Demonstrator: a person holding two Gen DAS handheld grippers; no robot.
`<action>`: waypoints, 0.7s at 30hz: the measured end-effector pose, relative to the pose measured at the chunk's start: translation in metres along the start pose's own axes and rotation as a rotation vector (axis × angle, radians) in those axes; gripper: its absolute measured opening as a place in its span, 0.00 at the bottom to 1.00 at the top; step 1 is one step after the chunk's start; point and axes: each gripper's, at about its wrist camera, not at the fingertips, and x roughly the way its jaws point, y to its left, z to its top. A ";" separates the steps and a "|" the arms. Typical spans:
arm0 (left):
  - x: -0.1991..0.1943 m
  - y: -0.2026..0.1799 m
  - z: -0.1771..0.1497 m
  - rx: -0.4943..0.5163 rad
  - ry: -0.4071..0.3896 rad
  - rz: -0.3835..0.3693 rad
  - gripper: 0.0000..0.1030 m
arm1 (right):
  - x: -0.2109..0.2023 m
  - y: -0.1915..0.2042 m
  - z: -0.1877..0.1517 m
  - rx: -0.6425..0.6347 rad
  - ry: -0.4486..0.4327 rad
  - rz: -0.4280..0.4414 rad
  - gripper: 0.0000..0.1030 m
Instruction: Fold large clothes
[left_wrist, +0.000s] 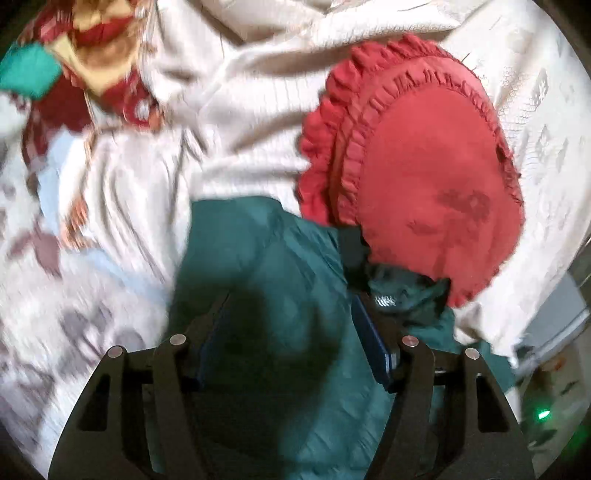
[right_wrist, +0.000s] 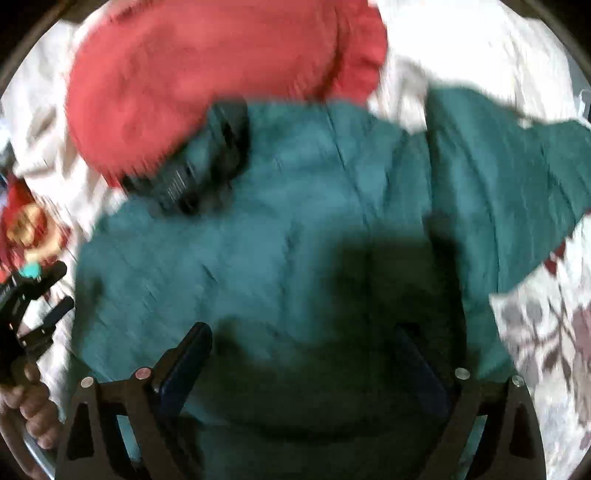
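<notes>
Fingers of the left gripper (left_wrist: 291, 332) stand apart over the teal garment (left_wrist: 288, 258), nothing pinched between them. Those of the right gripper (right_wrist: 306, 354) are spread wide above the same cloth (right_wrist: 295, 206). It lies rumpled on a pale floral bedspread (left_wrist: 74, 314), its dark collar (right_wrist: 207, 162) tucked against a red frilled cushion (left_wrist: 424, 177)

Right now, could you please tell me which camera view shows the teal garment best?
The right wrist view: the teal garment spreads across most of the picture, a sleeve reaching right, though blurred. The left wrist view shows only one end of it, beside the red frilled cushion.
</notes>
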 end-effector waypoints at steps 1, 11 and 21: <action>0.013 0.004 -0.001 0.003 0.048 0.038 0.65 | 0.004 0.002 0.007 -0.012 -0.017 -0.007 0.95; 0.017 0.013 -0.015 -0.021 0.099 0.128 0.65 | 0.027 -0.016 0.008 -0.016 -0.033 0.018 0.96; -0.033 -0.037 -0.078 0.164 0.155 0.051 0.71 | -0.073 -0.055 -0.003 -0.122 -0.163 -0.099 0.96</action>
